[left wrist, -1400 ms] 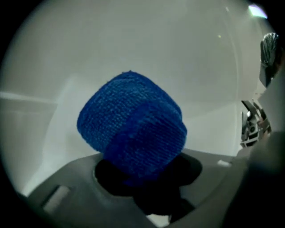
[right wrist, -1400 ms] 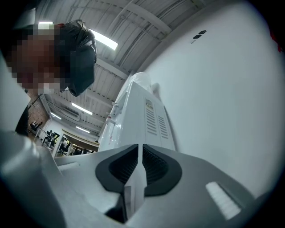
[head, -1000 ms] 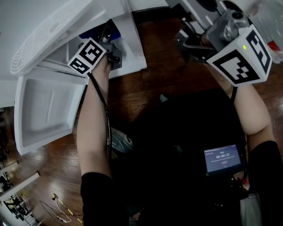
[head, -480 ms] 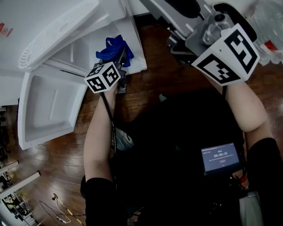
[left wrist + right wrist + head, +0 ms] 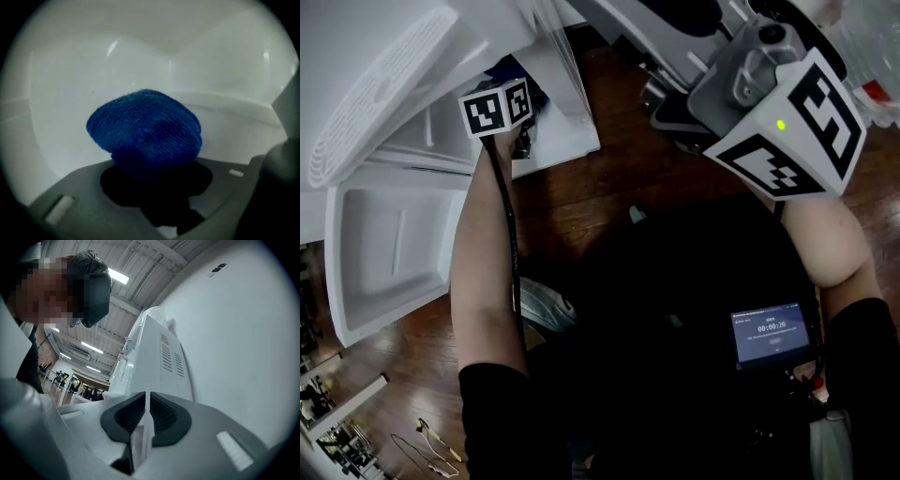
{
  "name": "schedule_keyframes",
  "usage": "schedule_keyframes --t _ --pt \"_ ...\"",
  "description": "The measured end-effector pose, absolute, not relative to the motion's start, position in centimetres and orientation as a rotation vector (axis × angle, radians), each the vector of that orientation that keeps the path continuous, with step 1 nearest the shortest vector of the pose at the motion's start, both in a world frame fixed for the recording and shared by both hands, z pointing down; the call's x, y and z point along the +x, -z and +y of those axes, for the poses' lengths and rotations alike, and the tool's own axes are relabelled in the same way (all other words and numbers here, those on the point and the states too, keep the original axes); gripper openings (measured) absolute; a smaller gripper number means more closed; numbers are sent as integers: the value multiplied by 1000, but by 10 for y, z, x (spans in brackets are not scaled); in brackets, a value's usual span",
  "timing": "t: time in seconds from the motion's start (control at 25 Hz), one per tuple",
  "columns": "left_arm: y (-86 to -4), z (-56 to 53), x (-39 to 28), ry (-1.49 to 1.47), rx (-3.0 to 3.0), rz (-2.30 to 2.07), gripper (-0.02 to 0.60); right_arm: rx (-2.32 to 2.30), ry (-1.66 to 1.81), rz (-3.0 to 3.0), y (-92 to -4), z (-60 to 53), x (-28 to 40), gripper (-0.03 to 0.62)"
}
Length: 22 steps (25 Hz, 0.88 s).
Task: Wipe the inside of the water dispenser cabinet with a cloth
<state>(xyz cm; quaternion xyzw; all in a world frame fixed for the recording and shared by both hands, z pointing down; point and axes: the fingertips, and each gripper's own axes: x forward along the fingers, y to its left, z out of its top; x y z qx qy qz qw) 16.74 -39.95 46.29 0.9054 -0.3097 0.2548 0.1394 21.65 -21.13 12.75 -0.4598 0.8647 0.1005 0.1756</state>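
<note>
A wadded blue cloth (image 5: 145,131) fills the middle of the left gripper view, with my left gripper (image 5: 152,171) shut on it. Its jaws are mostly hidden under the wad. Around it are the white inner walls of the water dispenser cabinet (image 5: 70,84). In the head view the left gripper (image 5: 517,82) reaches into the cabinet (image 5: 558,131), and only a corner of the cloth (image 5: 510,67) shows beyond the marker cube. My right gripper (image 5: 667,105) hangs to the right, outside the cabinet. It is shut on nothing, its ribbed pads (image 5: 161,416) meeting.
The cabinet door (image 5: 384,253) hangs open at the left over a dark wooden floor (image 5: 609,178). A small lit screen (image 5: 772,336) sits low at the right. A tall white appliance (image 5: 159,362) stands against a white wall, with a person at the upper left.
My left gripper has sunk and pushed deeper into the cabinet with the cloth, which is now largely hidden behind the cube in the head view. The right gripper has barely moved.
</note>
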Motion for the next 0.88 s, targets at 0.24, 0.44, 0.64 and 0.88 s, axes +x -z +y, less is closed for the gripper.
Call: schedule_keyframes --t 0.24,0.44,0.64,0.88 --pt "-466 -370 160 -824 2675 -870 192 -1318 -245 2436 -133 -216 223 32" --pt "-467 -330 150 -1020 2740 -844 192 -1342 -282 2451 -138 -215 226 34" --pt "-480 -310 141 -1279 2883 -741 192 -1346 -292 2469 -141 -215 226 32" --pt "-482 -345 143 -1365 2848 -801 192 -1334 -277 2483 -138 -214 220 32"
